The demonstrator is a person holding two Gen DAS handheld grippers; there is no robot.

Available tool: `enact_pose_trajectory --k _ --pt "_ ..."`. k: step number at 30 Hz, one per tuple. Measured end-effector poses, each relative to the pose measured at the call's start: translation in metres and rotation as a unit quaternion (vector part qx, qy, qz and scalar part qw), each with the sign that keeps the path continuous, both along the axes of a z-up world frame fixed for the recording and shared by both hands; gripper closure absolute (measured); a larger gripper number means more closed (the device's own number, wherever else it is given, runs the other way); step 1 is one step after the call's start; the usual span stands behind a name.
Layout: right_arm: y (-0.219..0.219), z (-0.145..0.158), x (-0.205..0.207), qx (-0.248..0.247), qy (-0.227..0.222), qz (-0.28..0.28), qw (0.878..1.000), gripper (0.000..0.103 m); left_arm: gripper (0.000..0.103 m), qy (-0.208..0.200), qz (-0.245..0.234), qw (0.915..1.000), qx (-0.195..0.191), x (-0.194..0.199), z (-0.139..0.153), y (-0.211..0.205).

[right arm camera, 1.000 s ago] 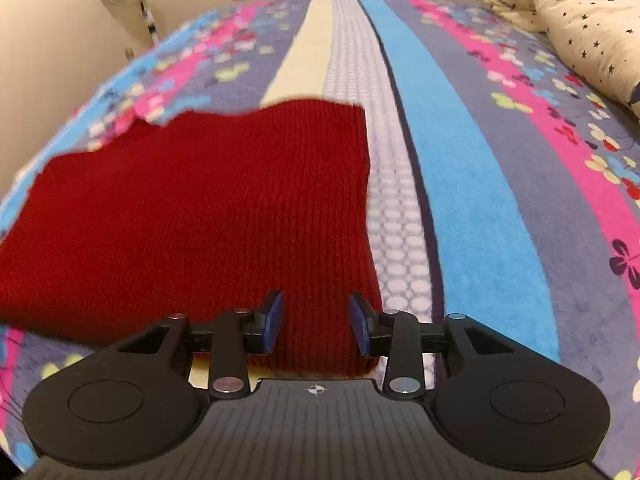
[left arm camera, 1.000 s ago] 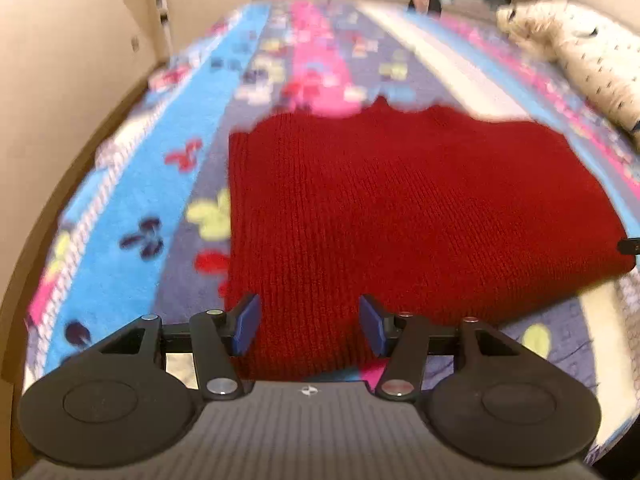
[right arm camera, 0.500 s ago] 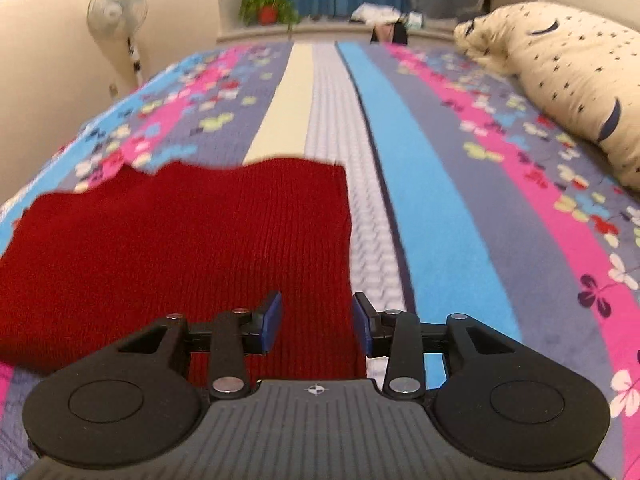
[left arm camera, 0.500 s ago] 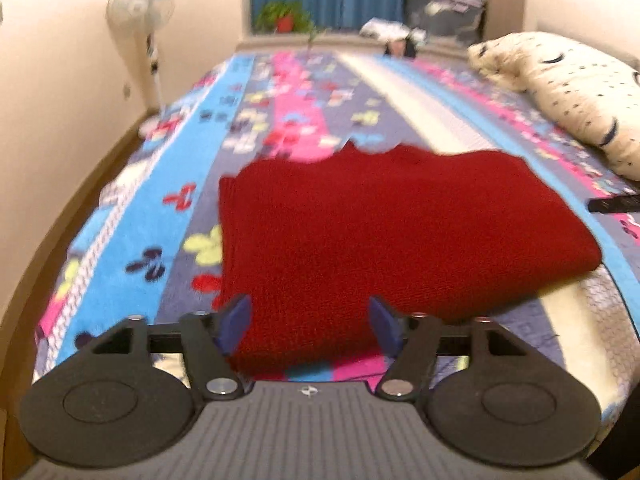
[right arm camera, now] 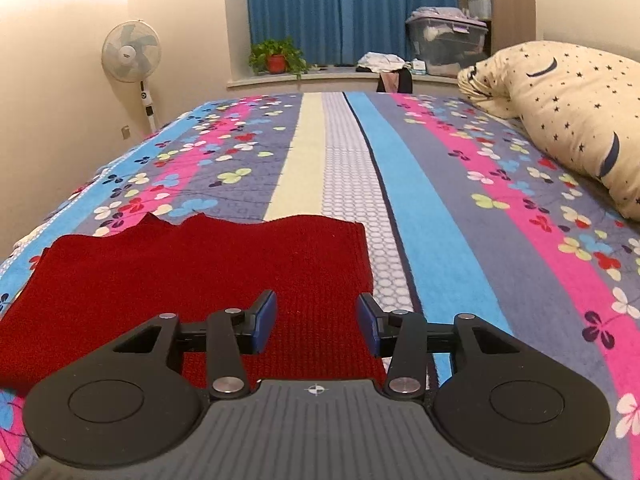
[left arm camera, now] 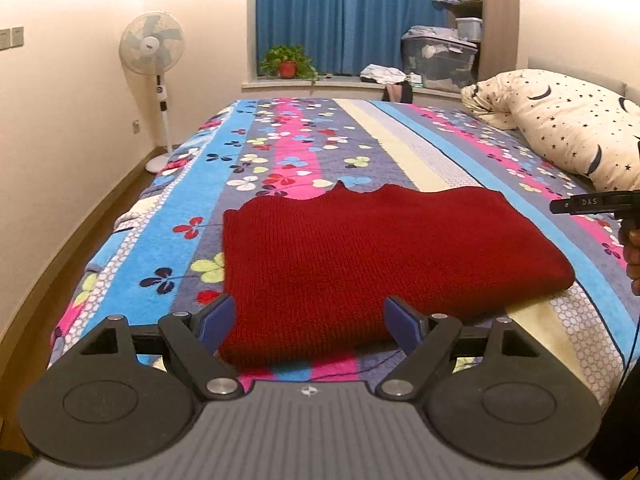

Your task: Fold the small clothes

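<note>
Lying folded on the striped, clover-patterned bed cover, near its front edge: red knit sweater, a flat rectangle with a wavy far edge. Hovering over the sweater's near left corner: left gripper, jaws wide apart and just opened further, nothing clamped, the knit only seen beyond and between the blue pads. Hovering over the sweater's near right edge: right gripper, jaws apart at a moderate gap, also just widened, nothing pinched. Seen at the right rim of the left view: the other gripper's black body with white lettering, readable only as "DAS", held by a hand. Beyond, a star-and-moon pillow, standing fan with an unreadable badge, potted plant before blue curtains, storage bin.
</note>
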State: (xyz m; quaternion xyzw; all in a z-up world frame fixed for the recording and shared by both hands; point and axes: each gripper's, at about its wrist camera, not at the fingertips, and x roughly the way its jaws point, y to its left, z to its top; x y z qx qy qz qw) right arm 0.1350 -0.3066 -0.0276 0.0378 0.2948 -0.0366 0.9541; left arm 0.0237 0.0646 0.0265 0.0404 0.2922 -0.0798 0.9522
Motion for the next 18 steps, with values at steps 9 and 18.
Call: enact_pose_trajectory --k 9,18 --pt "0.0041 0.0035 -0.0035 0.011 -0.008 -0.001 1.0 0.056 0.018 -0.013 0.033 0.9993 -0.014 -0.0082 0.0051 0.0048" --pt "0.0054 0.0038 -0.0033 0.01 -0.013 -0.004 1.0 0.057 0.018 -0.022 0.032 0.999 -0.022 -0.0092 0.0075 0.0031"
